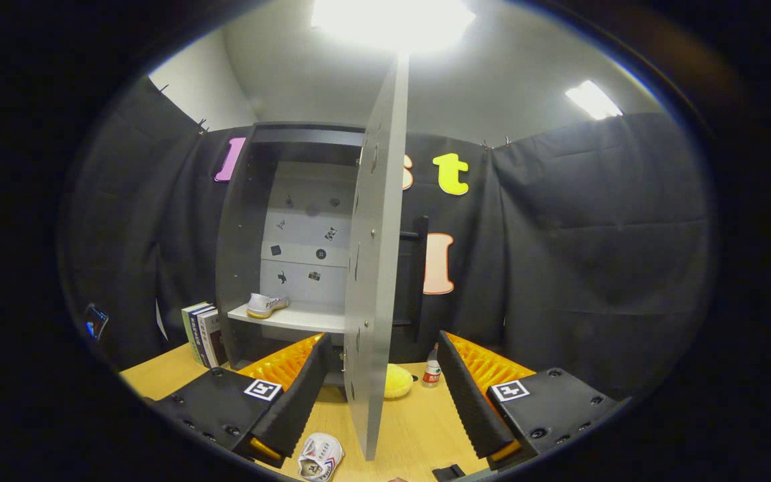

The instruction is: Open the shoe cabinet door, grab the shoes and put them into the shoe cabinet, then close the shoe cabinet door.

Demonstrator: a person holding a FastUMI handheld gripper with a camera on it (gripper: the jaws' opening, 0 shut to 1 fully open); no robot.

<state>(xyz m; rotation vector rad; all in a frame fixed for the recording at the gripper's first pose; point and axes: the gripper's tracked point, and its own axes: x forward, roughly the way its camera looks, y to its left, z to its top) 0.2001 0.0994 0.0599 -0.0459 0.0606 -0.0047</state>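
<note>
Black cloth walled the booth, with a wooden table (419, 428) across the lower part of the frame. At centre stood the shoe cabinet (245, 227), its door (375, 268) swung wide open and seen nearly edge-on. As a tall, thin, stiff panel on hinges, it would likely swing lightly; pushing on its free edge or flat face looked the best way to close it. On the shelf (292, 317) inside, left of centre, sat one shoe (266, 304). A second shoe (319, 456) lay on the table at the bottom of the frame, just left of the door's lower edge, between the fingers. It looked small, light and soft-sided, so a pinch across its upper or heel rim seemed safest. The gripper (379, 395) was spread wide and held nothing, with the door's edge standing between its fingers. Books (201, 331) stood lower left beside the cabinet; a yellow sponge (397, 381) and a small bottle (432, 368) sat right of the door.
</note>
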